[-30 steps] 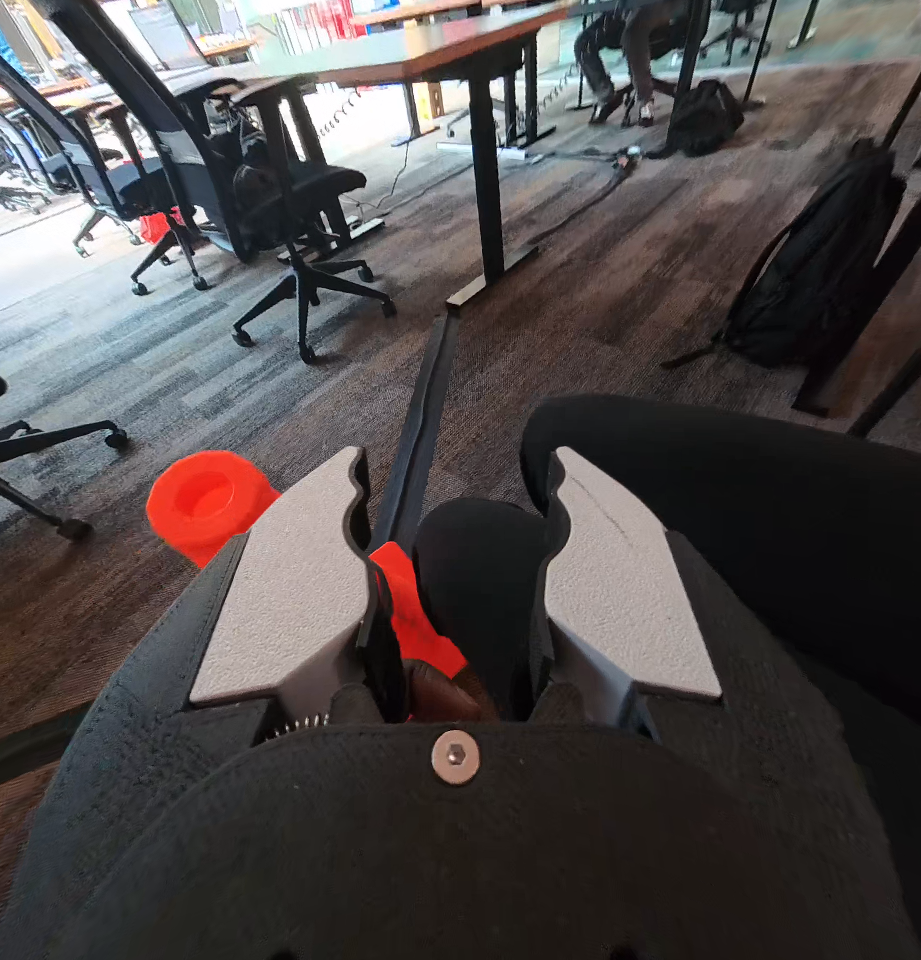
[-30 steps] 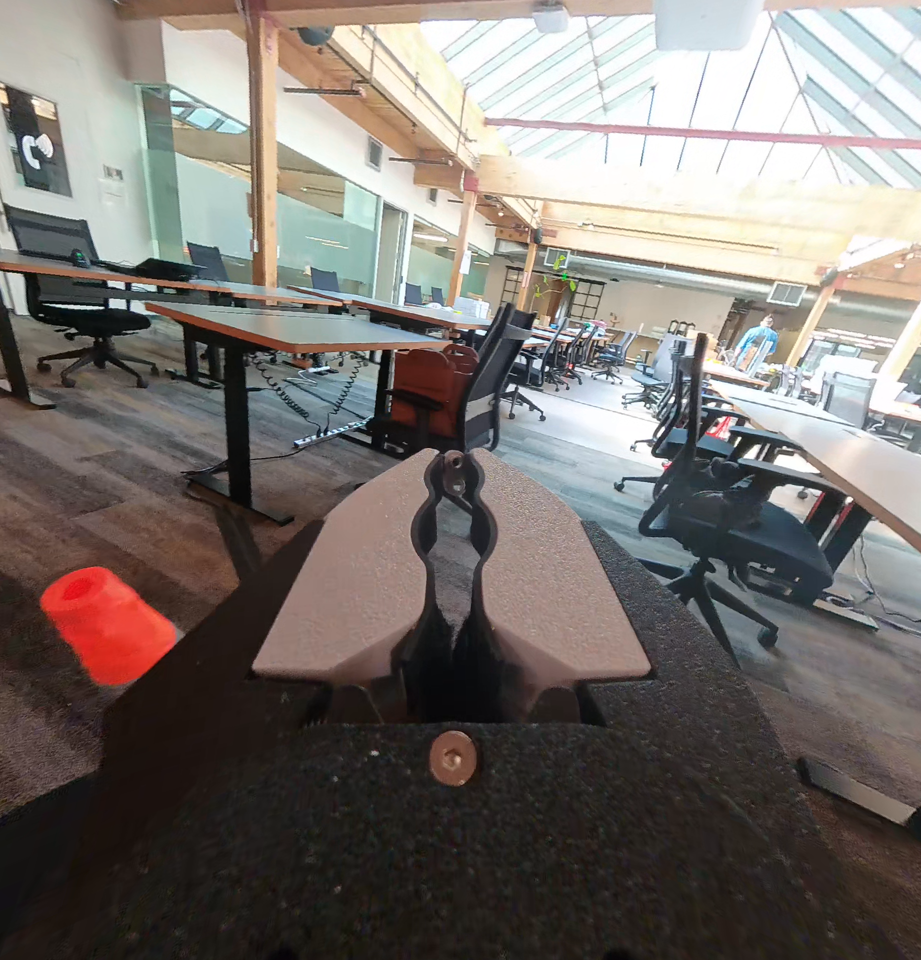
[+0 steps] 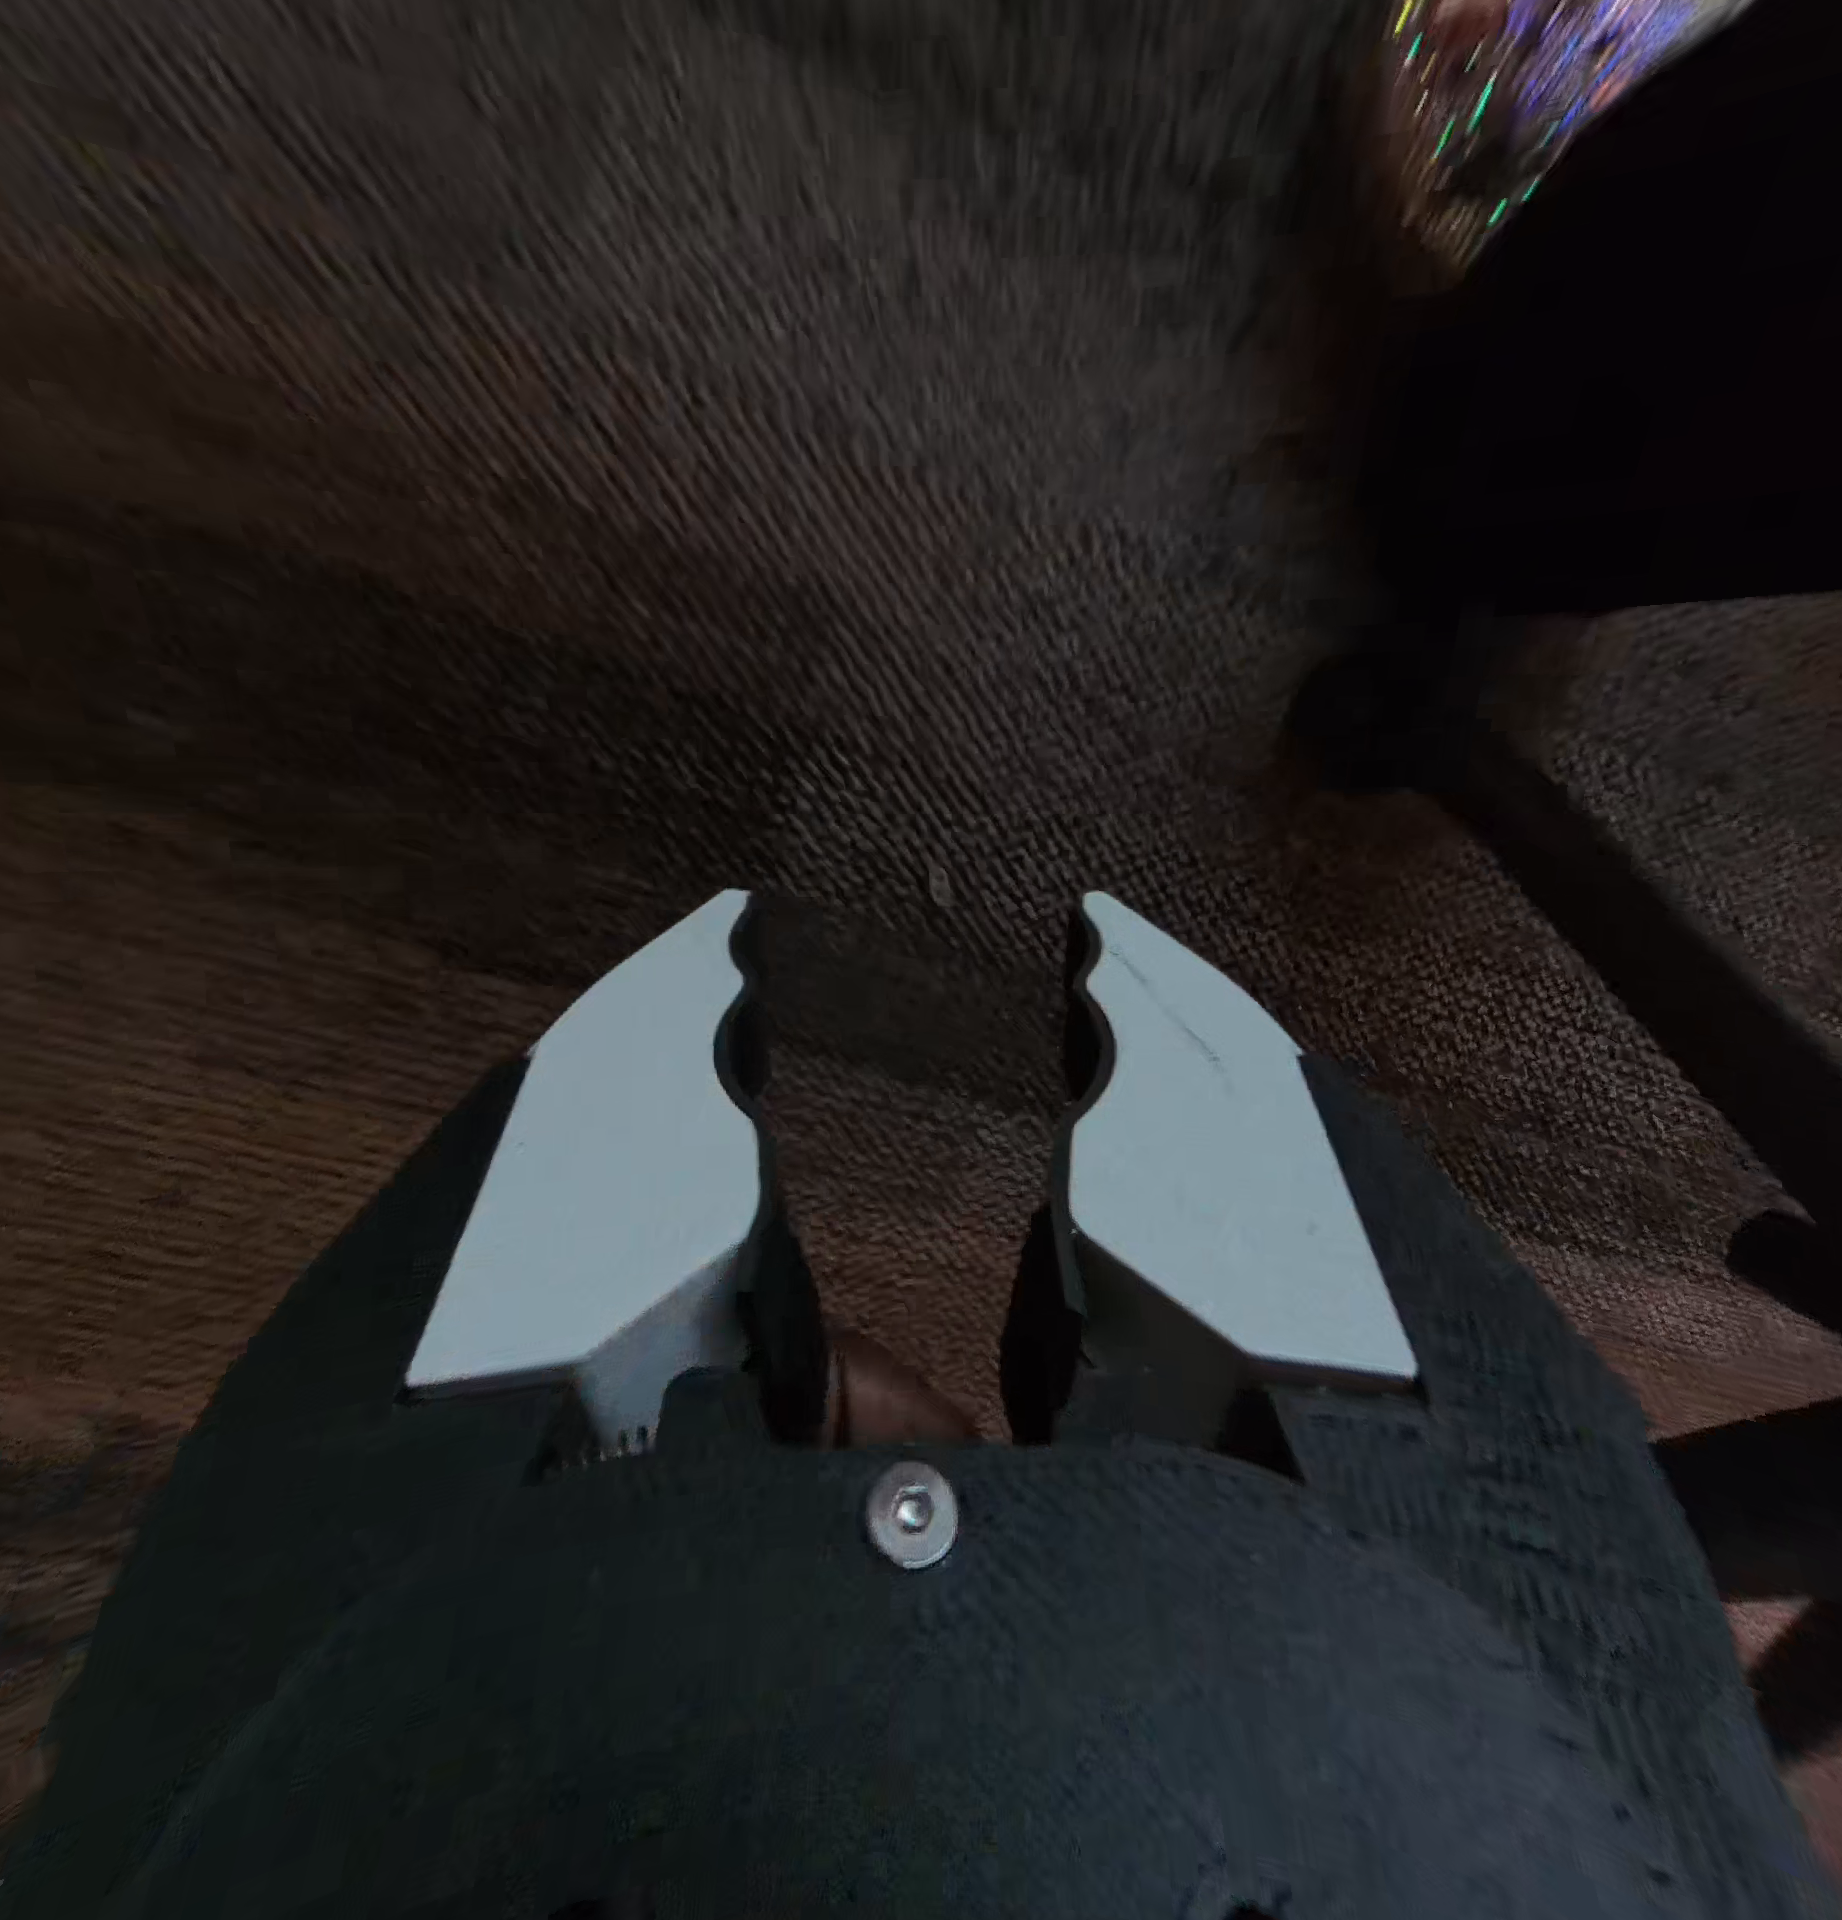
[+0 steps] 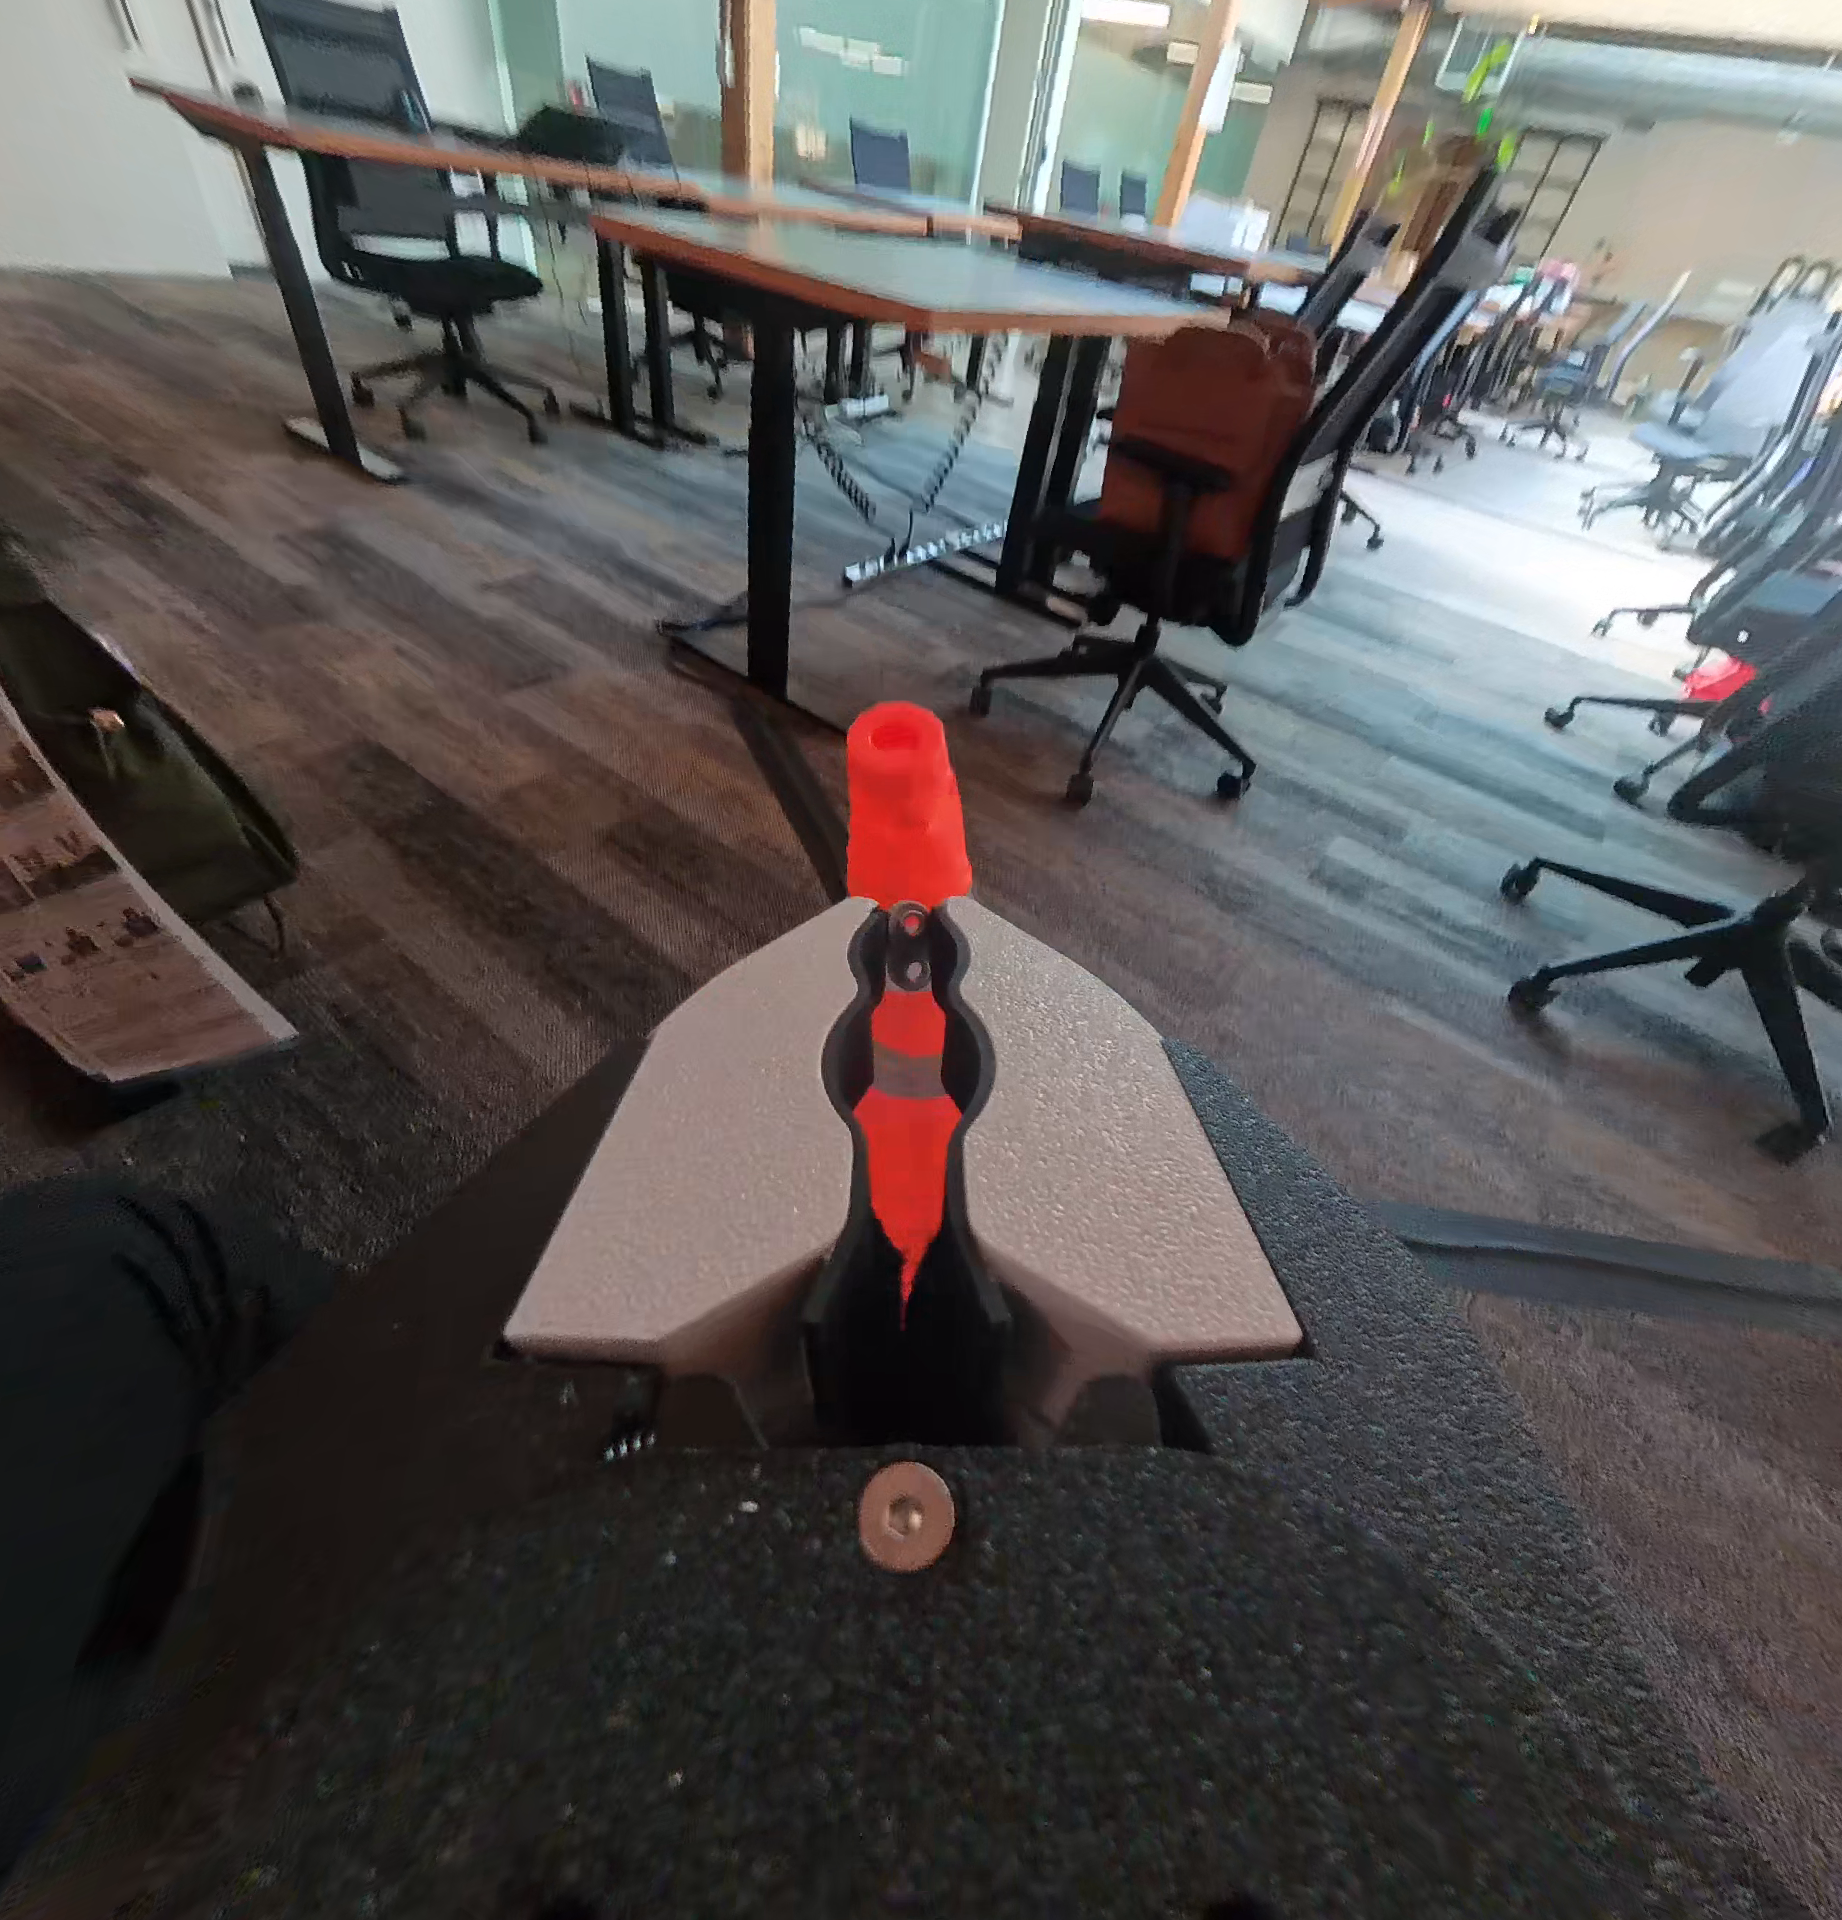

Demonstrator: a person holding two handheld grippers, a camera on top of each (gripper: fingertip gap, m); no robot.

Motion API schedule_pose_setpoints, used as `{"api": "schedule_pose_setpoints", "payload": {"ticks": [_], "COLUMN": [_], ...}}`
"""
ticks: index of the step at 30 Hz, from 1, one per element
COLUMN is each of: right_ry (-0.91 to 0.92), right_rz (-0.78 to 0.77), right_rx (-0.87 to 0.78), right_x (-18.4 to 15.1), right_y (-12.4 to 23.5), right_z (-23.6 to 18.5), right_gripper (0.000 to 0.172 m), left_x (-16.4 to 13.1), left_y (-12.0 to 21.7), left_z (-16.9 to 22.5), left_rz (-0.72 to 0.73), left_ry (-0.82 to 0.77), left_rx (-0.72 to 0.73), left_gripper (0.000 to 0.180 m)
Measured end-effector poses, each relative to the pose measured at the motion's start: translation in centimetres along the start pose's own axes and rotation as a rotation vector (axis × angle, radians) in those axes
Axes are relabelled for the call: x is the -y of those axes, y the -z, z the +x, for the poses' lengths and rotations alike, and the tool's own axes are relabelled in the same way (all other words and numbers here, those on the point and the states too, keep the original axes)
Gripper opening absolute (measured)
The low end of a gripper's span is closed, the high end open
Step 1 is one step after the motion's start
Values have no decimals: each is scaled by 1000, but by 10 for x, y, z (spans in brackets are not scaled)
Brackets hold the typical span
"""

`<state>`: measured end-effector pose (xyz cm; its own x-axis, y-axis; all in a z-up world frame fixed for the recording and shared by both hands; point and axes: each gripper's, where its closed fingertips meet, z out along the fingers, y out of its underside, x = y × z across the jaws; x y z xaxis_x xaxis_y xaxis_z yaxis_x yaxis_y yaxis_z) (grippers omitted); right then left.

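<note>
My left gripper point(image 3: 912, 914) is open and empty. It points straight down at brown carpet point(image 3: 896, 520) close below, and the view is blurred. My right gripper point(image 4: 909, 920) is shut on a small black tab with two holes point(image 4: 909, 951), pinched at the fingertips. An orange traffic cone point(image 4: 904, 821) stands on the carpet just beyond the right fingertips. Its lower part shows through the slot between the fingers. The cone is not in the left wrist view.
Desks point(image 4: 896, 281) and office chairs point(image 4: 1208, 499) stand ahead and to the right. A dark bag point(image 4: 138, 769) and a printed sheet point(image 4: 86, 935) lie at left. A person's dark-clothed leg point(image 4: 65, 1455) is at lower left. A black floor strip point(image 4: 1623, 1262) runs at right. Spacing between my two grippers at the tips: around 95 cm.
My left gripper has tipped down from the room and cone to face the carpet, and its jaws have narrowed a little. My right gripper has turned so the cone is straight ahead, still shut on the tab.
</note>
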<state>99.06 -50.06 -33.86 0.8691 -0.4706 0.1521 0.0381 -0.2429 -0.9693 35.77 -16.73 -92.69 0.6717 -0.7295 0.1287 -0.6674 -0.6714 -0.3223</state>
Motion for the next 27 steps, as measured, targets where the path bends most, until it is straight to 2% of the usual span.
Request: {"api": "schedule_pose_setpoints", "payload": {"ticks": [2,5,8,11,17,21,27], "right_ry": [-6,-40,-107,-138,-100,-78,-111], "right_rz": [-66,-153,-218,-237,-297,-320,-295], "right_rx": [-3,32,85,101,99,69,38], "right_x": [-19,-51,-79,-90,-100,-102,-102], "right_y": [-25,-65,-102,-120,-127,-119,-105], "right_z": [-6,-25,-46,-62,-71,-60,-50], "right_gripper": [8,8,8,8,8,8,8], "left_x": [-22,-48,-74,-92,-99,-96,-102], "left_y": [-44,-98,-137,-165,-187,-196,-201], "left_z": [6,5,14,13,5,4,4], "left_rz": [-52,-89,-140,-179,-173,-193,-255], "left_ry": [45,46,28,55,106,66,17], "left_rx": [-21,18,12,35,74,103,143], "left_gripper": [47,43,34,28,21,26,17]}}
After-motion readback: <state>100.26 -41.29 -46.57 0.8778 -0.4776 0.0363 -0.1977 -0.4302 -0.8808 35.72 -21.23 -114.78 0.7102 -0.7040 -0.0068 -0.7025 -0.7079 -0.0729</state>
